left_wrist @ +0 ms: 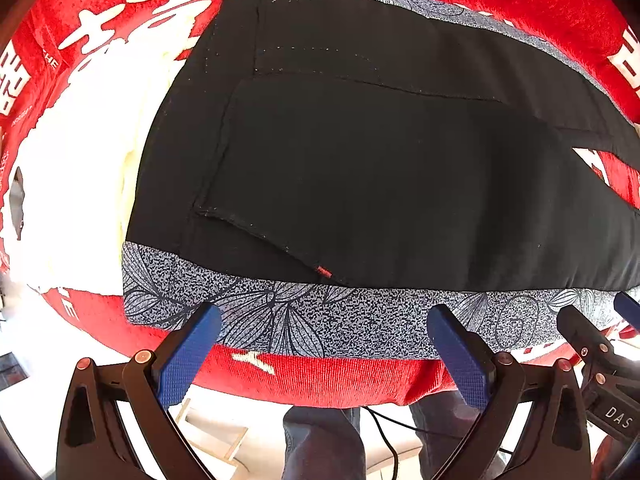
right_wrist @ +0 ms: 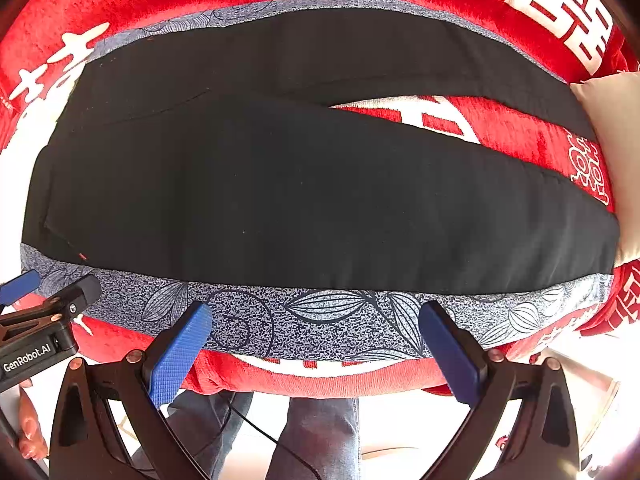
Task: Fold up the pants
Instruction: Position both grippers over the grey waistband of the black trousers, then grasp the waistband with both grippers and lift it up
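Note:
Black pants [left_wrist: 360, 168] with grey patterned side bands lie flat on a red cover with white characters [left_wrist: 328, 380]. A back pocket with a small red tag [left_wrist: 324, 271] faces up at the waist end. In the right wrist view the pants [right_wrist: 320, 200] show two legs splitting apart toward the right. My left gripper [left_wrist: 324, 320] hovers open above the near patterned band [left_wrist: 280, 320]. My right gripper [right_wrist: 316, 316] is also open over the same band [right_wrist: 328, 316], farther along the leg. Each gripper's tip shows at the edge of the other's view. Neither holds anything.
The red cover's near edge [right_wrist: 320, 384] drops off just below the grippers, with a person's jeans-clad legs [right_wrist: 320, 436] and a black cable below. A white patch of the cover [left_wrist: 80, 184] lies left of the waist. A beige cushion [right_wrist: 612, 128] sits at the far right.

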A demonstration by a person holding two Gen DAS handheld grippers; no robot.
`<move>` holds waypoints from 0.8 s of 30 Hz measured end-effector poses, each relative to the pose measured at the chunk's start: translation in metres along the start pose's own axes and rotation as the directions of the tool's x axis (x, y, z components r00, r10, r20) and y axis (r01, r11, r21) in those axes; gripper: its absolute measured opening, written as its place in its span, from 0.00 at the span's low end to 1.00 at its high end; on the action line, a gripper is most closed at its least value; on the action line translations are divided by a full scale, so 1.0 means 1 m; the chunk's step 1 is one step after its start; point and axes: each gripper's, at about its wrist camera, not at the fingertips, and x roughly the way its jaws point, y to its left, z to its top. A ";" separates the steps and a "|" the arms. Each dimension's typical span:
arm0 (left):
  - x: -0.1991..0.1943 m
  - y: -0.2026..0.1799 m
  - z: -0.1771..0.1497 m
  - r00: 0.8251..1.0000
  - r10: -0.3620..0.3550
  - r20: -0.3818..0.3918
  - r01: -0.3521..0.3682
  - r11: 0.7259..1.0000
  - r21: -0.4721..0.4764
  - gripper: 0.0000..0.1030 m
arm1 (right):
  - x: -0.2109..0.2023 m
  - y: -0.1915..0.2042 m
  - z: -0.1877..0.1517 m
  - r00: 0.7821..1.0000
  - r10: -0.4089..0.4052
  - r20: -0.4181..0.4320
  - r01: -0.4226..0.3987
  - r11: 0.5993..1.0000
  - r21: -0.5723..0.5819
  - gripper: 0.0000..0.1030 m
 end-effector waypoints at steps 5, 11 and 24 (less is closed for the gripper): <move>-0.001 0.005 -0.001 1.000 0.009 -0.019 -0.009 1.000 -0.012 1.00 | -0.002 0.001 0.000 1.000 0.007 0.002 -0.007 1.000 0.001 1.00; -0.007 0.016 -0.010 0.996 -0.078 0.044 0.080 0.995 -0.053 1.00 | -0.002 -0.020 -0.008 0.984 0.174 0.029 -0.176 0.979 0.099 1.00; 0.018 0.060 -0.044 0.898 -0.439 0.007 0.430 0.875 -0.222 1.00 | 0.081 -0.081 -0.073 0.666 0.733 0.139 -0.684 0.526 0.506 0.57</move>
